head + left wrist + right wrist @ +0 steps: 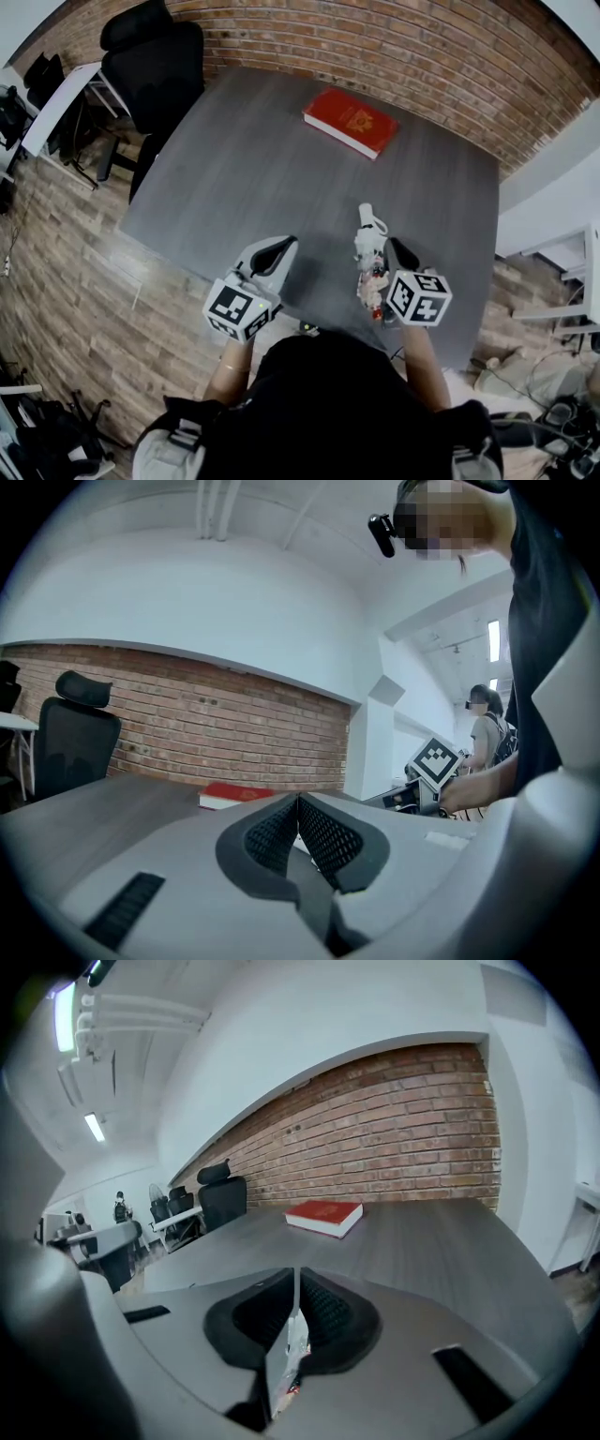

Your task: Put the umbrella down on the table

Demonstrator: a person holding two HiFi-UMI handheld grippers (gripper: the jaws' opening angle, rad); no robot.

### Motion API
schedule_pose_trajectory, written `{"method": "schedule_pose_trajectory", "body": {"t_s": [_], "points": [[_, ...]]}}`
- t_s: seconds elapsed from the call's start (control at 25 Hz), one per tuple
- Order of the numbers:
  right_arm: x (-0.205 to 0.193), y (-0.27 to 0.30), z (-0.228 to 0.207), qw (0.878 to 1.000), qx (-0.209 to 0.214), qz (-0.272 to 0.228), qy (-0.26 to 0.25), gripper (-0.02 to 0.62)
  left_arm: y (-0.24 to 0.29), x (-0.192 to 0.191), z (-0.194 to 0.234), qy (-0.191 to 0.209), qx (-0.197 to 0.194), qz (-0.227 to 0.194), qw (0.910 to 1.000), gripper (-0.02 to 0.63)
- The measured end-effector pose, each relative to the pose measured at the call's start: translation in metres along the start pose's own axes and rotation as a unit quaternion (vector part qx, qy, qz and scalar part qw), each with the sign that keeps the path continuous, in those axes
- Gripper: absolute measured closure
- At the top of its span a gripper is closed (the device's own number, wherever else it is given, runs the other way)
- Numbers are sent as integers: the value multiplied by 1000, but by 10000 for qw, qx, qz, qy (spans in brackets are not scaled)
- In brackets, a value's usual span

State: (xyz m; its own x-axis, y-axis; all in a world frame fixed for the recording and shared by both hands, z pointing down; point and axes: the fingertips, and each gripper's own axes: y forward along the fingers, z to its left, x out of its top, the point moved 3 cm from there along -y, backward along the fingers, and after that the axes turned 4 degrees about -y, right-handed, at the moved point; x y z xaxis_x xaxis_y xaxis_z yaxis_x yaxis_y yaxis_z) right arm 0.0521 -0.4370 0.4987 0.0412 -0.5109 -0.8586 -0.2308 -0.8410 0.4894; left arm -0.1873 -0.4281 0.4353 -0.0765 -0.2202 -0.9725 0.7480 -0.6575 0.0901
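1. We count one umbrella [371, 255], one red book [350, 122], one chair [155, 56] and one table [244, 178].
2. Our right gripper [294, 1288] pinches the folded umbrella over the table's near edge.
3. Our left gripper [298, 803] is pressed together, empty.

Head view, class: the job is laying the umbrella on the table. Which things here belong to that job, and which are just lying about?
In the job:
umbrella, clamped in the right gripper
grey table, where it goes

Lying about:
red book, on the table's far side
black office chair, beside the table
left gripper, shut and empty
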Motion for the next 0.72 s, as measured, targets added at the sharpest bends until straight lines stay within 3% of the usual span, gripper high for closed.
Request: {"method": "schedule_pose_trajectory", "body": {"t_s": [0.08, 0.32, 0.72], "points": [[6, -6, 2, 9998, -6, -166, 79, 598, -1, 1, -1, -58, 41, 7, 10000, 604], [26, -24, 11, 9972, 214, -698, 182, 598, -4, 2, -3, -77, 16, -20, 10000, 604], [36, -32, 21, 9948, 391, -937, 59, 598, -7, 2, -2, -52, 69, -3, 10000, 604]]}}
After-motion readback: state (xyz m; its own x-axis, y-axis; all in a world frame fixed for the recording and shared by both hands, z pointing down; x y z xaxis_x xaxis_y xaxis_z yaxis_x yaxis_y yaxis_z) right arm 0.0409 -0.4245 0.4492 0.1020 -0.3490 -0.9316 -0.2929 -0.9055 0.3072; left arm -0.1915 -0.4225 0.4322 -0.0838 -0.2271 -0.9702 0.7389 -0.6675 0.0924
